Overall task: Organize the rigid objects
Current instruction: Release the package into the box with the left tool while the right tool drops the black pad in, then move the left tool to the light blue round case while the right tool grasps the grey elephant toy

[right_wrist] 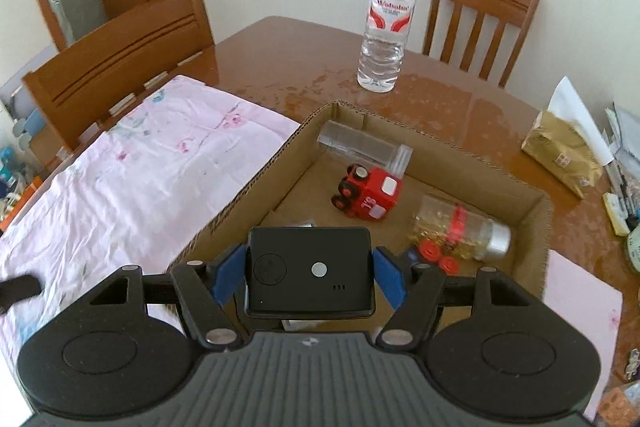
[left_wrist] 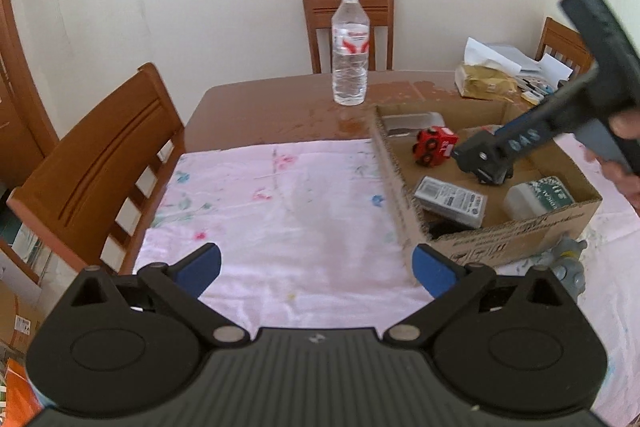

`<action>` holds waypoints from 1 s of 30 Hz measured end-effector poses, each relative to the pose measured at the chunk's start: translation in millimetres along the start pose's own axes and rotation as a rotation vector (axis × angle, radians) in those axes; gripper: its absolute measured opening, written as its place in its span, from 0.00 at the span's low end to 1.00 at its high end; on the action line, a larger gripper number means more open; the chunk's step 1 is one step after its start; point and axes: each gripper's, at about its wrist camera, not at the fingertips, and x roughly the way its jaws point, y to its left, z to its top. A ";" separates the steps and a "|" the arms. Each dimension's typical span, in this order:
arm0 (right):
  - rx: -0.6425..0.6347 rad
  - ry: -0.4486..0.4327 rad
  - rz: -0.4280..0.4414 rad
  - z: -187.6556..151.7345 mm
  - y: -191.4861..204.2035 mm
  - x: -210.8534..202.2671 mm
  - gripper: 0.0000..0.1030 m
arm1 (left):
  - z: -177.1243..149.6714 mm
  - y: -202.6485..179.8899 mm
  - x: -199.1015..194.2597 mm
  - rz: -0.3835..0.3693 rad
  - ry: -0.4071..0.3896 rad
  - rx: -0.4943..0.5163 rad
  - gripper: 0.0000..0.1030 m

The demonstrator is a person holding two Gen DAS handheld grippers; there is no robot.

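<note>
the right gripper [right_wrist: 310, 277] grips a black device [right_wrist: 309, 269] above the cardboard box [right_wrist: 460, 147]; next, i think, release inside. the left gripper [left_wrist: 316, 269] is wide open, empty.

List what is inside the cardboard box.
Inside the cardboard box: a red toy truck, a clear tube, a glass jar lying down, red caps. The right tool and its black device cover the near corner.

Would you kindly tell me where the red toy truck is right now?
The red toy truck lies inside the cardboard box, toward its far end, between the clear container and the glass jar.
</note>
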 end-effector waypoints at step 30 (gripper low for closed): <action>0.169 -0.074 -0.137 -92.1 -16.4 -81.4 1.00 | -14.1 -7.3 18.5 -0.115 0.044 0.055 0.99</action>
